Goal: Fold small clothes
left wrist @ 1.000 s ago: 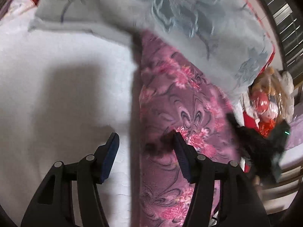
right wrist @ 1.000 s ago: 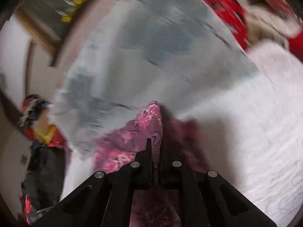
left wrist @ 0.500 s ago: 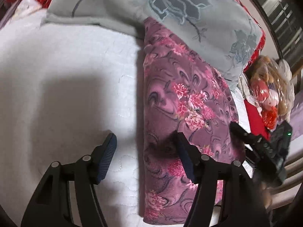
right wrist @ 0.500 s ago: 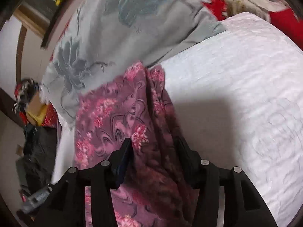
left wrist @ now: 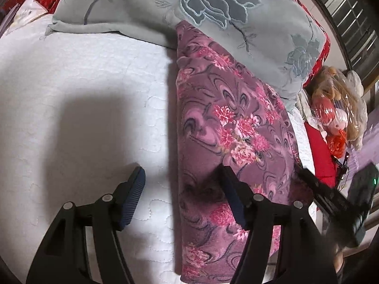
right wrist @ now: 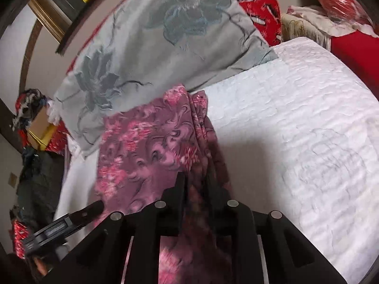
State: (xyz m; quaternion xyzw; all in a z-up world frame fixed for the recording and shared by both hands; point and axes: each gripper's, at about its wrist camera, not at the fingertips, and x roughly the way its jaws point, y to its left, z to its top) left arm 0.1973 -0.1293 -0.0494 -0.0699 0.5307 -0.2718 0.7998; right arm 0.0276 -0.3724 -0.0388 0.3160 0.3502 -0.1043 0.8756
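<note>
A purple garment with pink flowers [left wrist: 236,130] lies folded lengthwise on the white quilted bed [left wrist: 83,94], its far end against a grey flowered pillow [left wrist: 213,11]. My left gripper [left wrist: 182,170] is open and straddles the garment's left edge, one finger over the quilt and the other over the fabric. In the right wrist view the garment [right wrist: 146,146] has a raised fold along its right side. My right gripper [right wrist: 195,176] is closing, and that fold fills the narrow gap between its jaws. Each gripper shows at the edge of the other's view.
The grey pillow [right wrist: 165,35] lies across the head of the bed [right wrist: 296,130]. Red cushions and plastic-wrapped soft toys [left wrist: 336,108] are piled past the bed's edge. A cardboard box [right wrist: 40,123] and dark clothes lie on the floor side.
The garment came down from a lifted, blurred state to lie flat. My right gripper went from shut to open half a second ago, and has narrowed again on the fold.
</note>
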